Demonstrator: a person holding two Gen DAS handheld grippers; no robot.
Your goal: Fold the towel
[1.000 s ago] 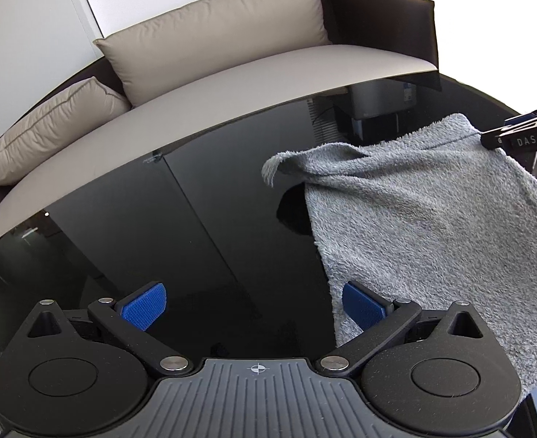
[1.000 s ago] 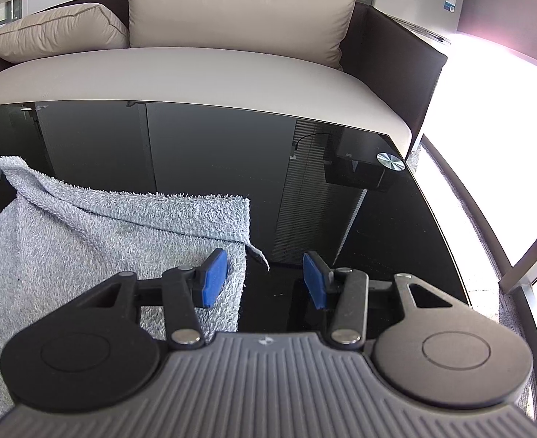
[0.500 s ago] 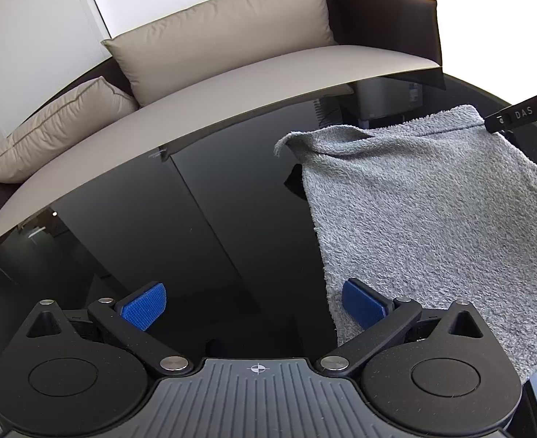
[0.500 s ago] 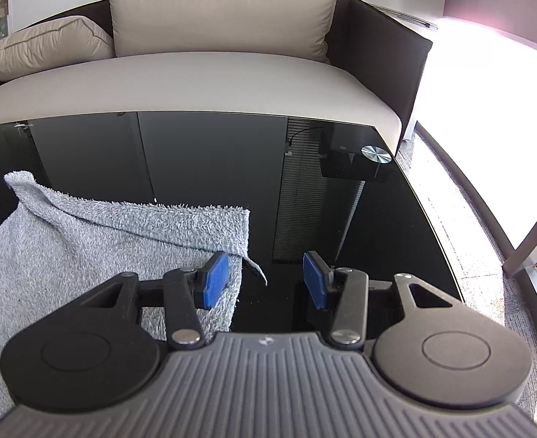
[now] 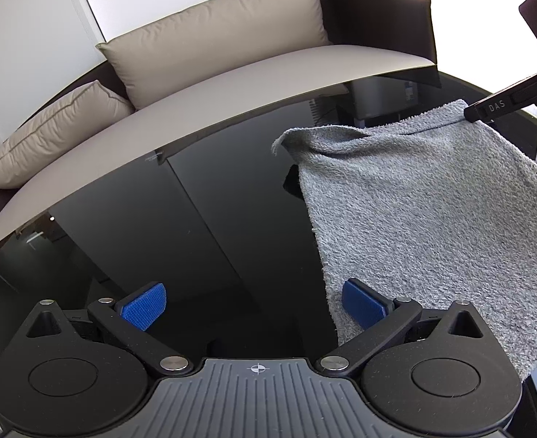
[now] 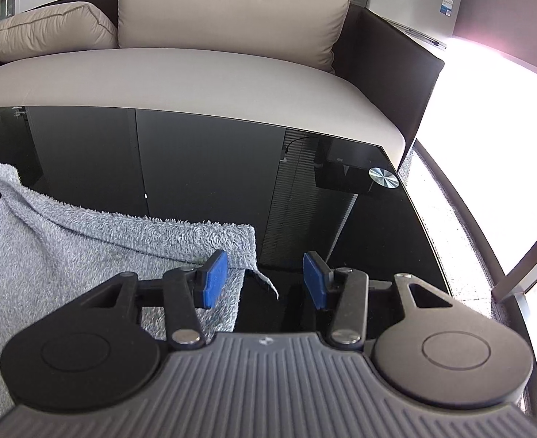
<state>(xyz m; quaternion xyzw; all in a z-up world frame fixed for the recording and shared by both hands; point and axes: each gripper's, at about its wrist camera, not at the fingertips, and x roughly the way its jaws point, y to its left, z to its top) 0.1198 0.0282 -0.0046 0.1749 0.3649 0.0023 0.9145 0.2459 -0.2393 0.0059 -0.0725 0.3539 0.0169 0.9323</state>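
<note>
Fingers spread wide on left gripper [image 5: 253, 304], empty, right pad [image 5: 363, 301] touching grey towel [image 5: 425, 211] on black table [image 5: 180, 219]. Right gripper [image 6: 264, 279] likewise released above towel's far-right corner. Only right view: metal disc [image 6: 383, 176]. Beyond, beige sofa [image 6: 195, 73].

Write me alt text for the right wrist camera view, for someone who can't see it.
The right gripper is open just above a grey towel lying on a glossy black table, its blue-padded fingers on either side of the towel's near right corner. A beige sofa with two cushions stands behind the table.
</note>
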